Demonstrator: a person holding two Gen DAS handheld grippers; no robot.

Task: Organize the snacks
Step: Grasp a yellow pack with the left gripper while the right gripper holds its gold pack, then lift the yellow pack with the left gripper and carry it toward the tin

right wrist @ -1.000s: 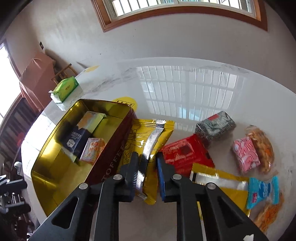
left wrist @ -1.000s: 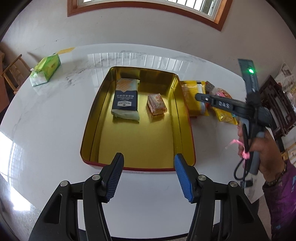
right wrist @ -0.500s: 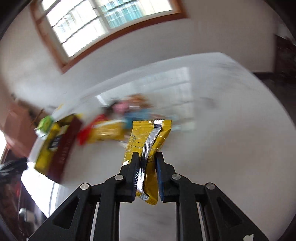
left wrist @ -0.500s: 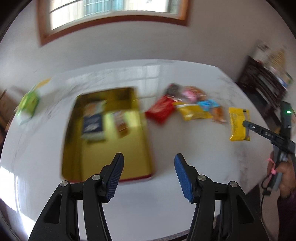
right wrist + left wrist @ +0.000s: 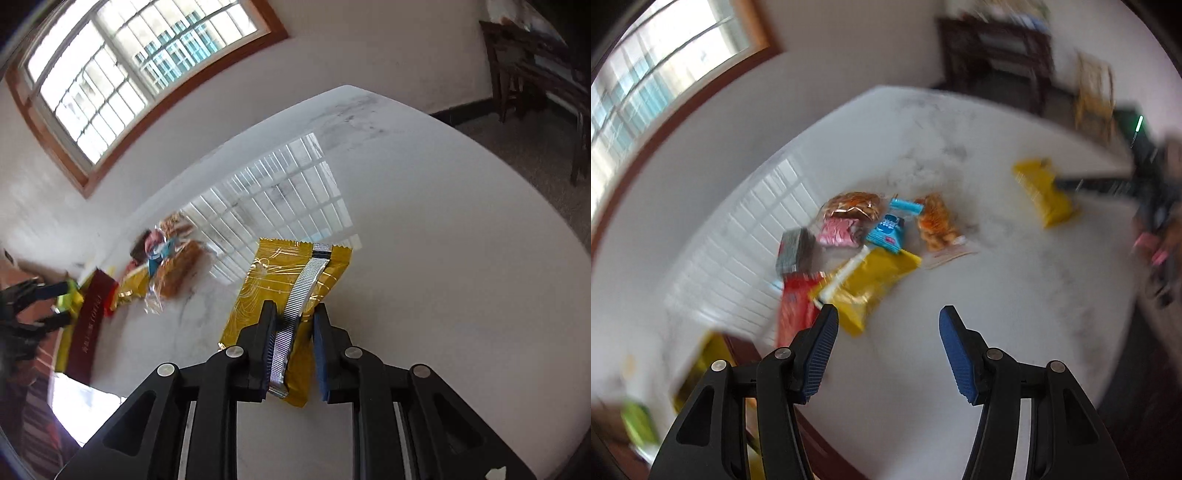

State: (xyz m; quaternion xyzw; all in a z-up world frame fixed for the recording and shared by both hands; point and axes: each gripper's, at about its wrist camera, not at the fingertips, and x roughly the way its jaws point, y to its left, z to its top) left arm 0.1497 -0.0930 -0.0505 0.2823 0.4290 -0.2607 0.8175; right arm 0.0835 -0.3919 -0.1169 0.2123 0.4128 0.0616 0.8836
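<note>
- Room: white marble-look table (image 5: 424, 229) w/ the window (image 5: 122, 70) reflected in it, pale wall behind, dark wood furniture (image 5: 535, 62) at the far right.
- Far left, right-wrist view: gold tin w/ dark red side (image 5: 88, 325) sits at the table edge. It's blurry in both views, so can't tell what's in it.
- Left gripper (image 5: 886, 350): jaws spread wide w/ nothing between the blue pads, over bare table just right of the tin.
- Loose snack pile mid-table, well apart from the tin: red packet (image 5: 794, 306), big yellow bag (image 5: 868, 284), grey packet (image 5: 794, 247), pink packet (image 5: 838, 230), blue packet (image 5: 888, 230), two clear bags of orange/brown snacks (image 5: 936, 221). They touch and overlap each other.
- Right gripper (image 5: 293, 343): jaws pressed together, pinching a yellow snack bag w/ silver seam strip (image 5: 295, 280) by its near end. The bag sits right of the pile, over open table; can't tell if its far end touches the top.
</note>
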